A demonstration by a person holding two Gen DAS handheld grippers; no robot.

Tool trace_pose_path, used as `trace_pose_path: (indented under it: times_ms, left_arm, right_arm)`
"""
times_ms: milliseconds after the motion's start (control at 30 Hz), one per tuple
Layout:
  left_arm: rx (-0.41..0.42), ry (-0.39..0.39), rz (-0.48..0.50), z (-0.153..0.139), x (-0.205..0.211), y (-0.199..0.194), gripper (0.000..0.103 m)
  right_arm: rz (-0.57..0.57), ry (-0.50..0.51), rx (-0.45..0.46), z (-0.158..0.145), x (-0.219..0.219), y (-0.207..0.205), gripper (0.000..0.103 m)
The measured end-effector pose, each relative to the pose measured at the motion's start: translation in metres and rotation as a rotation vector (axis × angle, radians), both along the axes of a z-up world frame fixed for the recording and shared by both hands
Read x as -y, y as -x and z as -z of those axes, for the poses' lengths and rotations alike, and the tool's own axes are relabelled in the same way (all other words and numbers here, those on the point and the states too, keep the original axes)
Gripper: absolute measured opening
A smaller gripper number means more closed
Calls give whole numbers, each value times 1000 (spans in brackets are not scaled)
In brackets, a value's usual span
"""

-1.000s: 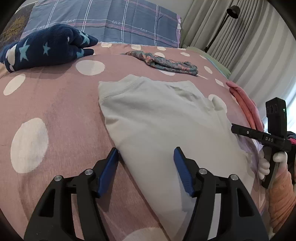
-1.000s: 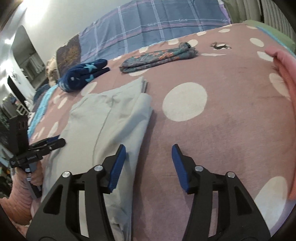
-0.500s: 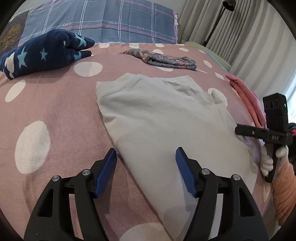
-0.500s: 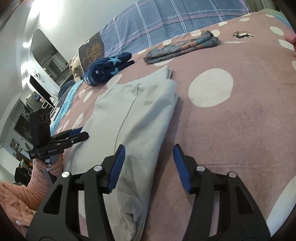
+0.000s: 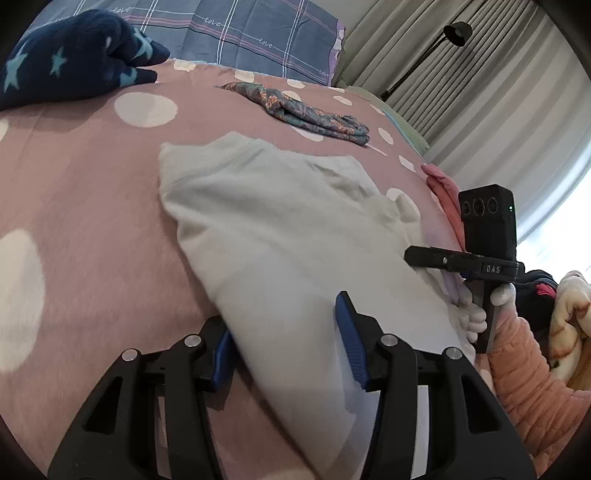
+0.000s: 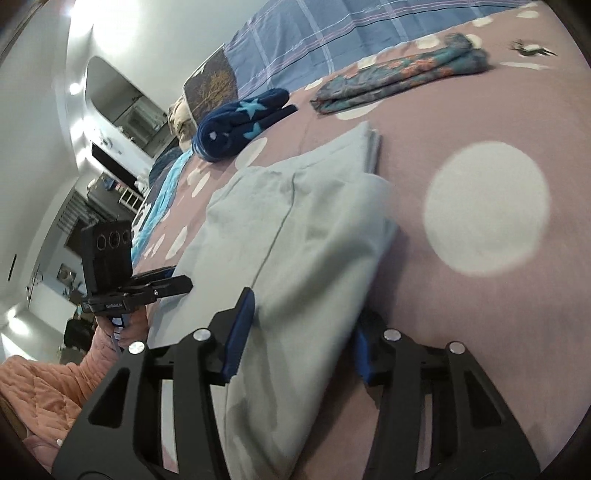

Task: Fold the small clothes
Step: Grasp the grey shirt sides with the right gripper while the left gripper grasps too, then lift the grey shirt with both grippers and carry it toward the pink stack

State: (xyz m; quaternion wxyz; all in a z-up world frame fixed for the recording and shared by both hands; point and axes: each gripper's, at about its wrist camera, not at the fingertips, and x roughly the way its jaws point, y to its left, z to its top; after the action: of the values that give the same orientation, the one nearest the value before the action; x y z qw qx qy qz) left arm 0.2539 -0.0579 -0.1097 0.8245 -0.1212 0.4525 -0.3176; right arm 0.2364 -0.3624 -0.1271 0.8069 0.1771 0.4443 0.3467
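A pale grey-green garment lies partly folded on the pink spotted bedspread; it also shows in the right wrist view. My left gripper is open, its blue pads straddling the garment's near left edge. My right gripper is open, straddling the near right edge; the right pad is partly hidden under the cloth. Each gripper shows in the other's view, the right one and the left one.
A folded floral garment and a rolled navy star-print piece lie further up the bed, before a blue checked pillow. A pink cloth lies at the right edge. Curtains and a floor lamp stand beyond.
Both grippers have moved forward and lower onto the garment's near edges, so that cloth now lies between the open jaws of each.
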Motion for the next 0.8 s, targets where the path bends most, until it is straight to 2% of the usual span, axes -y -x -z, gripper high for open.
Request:
trace_pose_path:
  times_ms: [100, 200, 267, 367, 400, 467, 533, 633, 800]
  left_arm:
    - [12, -23, -11, 0, 8, -6, 47]
    - [9, -21, -32, 0, 7, -8, 35]
    - [13, -24, -46, -2, 6, -7, 26]
    - [67, -101, -65, -11, 14, 1, 20]
    - [111, -148, -69, -19, 21, 9, 19]
    - [178, -192, -72, -33, 28, 20, 17]
    - [223, -186, -76, -52, 30, 30, 16]
    - [274, -135, -75, -85, 35, 43, 15]
    - [426, -143, -19, -137, 69, 73, 15]
  right_arm:
    - [-9, 14, 8, 0, -6, -6, 46]
    - [16, 31, 14, 0, -7, -7, 35]
    - [33, 66, 33, -3, -10, -3, 32]
    - [76, 166, 88, -14, -22, 11, 26]
    - [86, 186, 101, -17, -25, 14, 21]
    - [118, 248, 170, -35, -34, 32, 18]
    - [136, 264, 225, -50, -36, 46, 17]
    - [186, 290, 318, -81, -34, 79, 17]
    - [296, 323, 463, -129, -10, 138, 17]
